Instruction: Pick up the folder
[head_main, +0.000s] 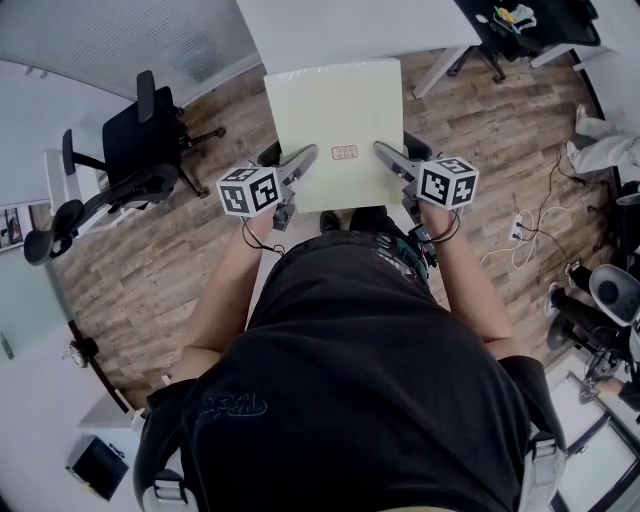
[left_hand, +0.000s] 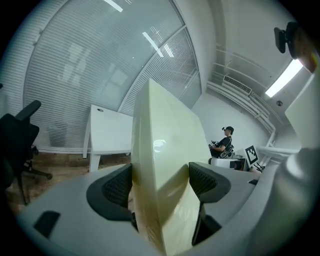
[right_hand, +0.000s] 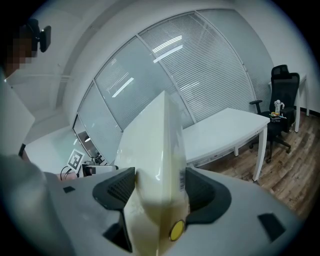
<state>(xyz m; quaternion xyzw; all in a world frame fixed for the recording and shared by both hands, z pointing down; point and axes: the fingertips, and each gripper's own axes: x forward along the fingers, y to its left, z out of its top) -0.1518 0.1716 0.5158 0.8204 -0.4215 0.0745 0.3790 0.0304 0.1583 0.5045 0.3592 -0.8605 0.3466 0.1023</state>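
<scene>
Upper left of the head view, a black office chair (head_main: 140, 140) stands on the wood-plank floor (head_main: 150, 270). Top centre, a white table (head_main: 350, 30) runs off the frame. Upper right corner, a dark desk (head_main: 530, 30) carries small yellow and green bits, too small to name. Right of middle, loose cables (head_main: 530, 225) trail over the planks. At the right edge, a second chair (head_main: 610, 292) is cut off. Lower left, there's a flat black object (head_main: 97, 465), hard to identify. In the left gripper view, right of middle, a seated person (left_hand: 224, 142) in a dark cap. Upper right, a ceiling strip light (left_hand: 285, 77). Slatted blinds (left_hand: 90, 65) fill the left.
</scene>
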